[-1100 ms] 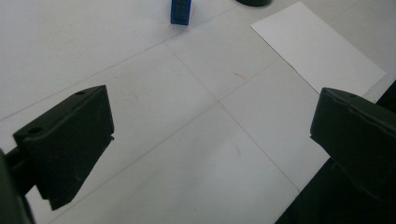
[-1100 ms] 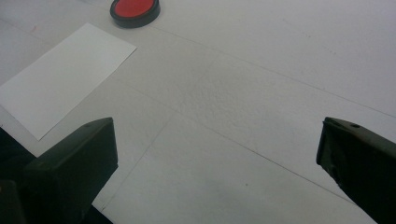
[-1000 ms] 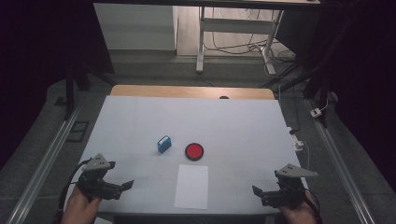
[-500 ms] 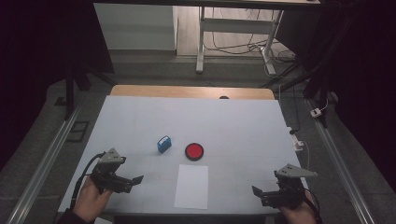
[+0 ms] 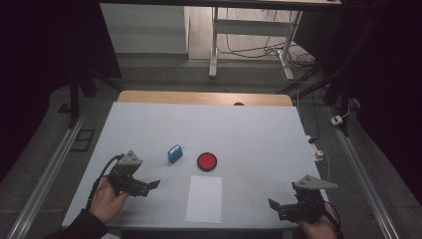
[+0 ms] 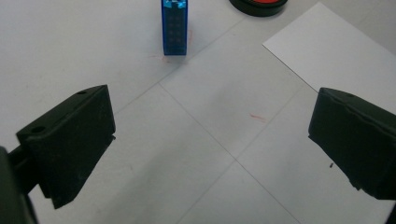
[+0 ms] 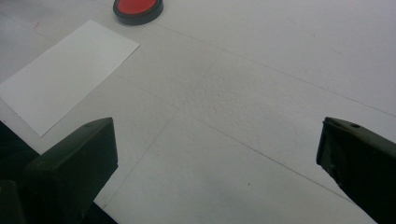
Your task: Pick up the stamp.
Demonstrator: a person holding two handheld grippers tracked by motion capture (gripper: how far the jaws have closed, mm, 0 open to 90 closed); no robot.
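Left tongs [image 5: 155,184] spread, empty, above table [image 5: 259,129]; blue block [image 5: 174,153] at 1 o'clock, apart. Right tongs [image 5: 271,204] spread, empty, near white sheet [image 5: 205,198].

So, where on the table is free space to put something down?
The far half of the table, behind the blue stamp and red pad, is bare. So is the stretch between the paper and the right gripper. The middle is crowded.

No legible text, labels, brands, numbers or signs from my station. I checked the blue block [image 6: 174,25], the red disc [image 5: 206,161] and the white sheet [image 5: 204,198]: each surface reads blank or too blurred.
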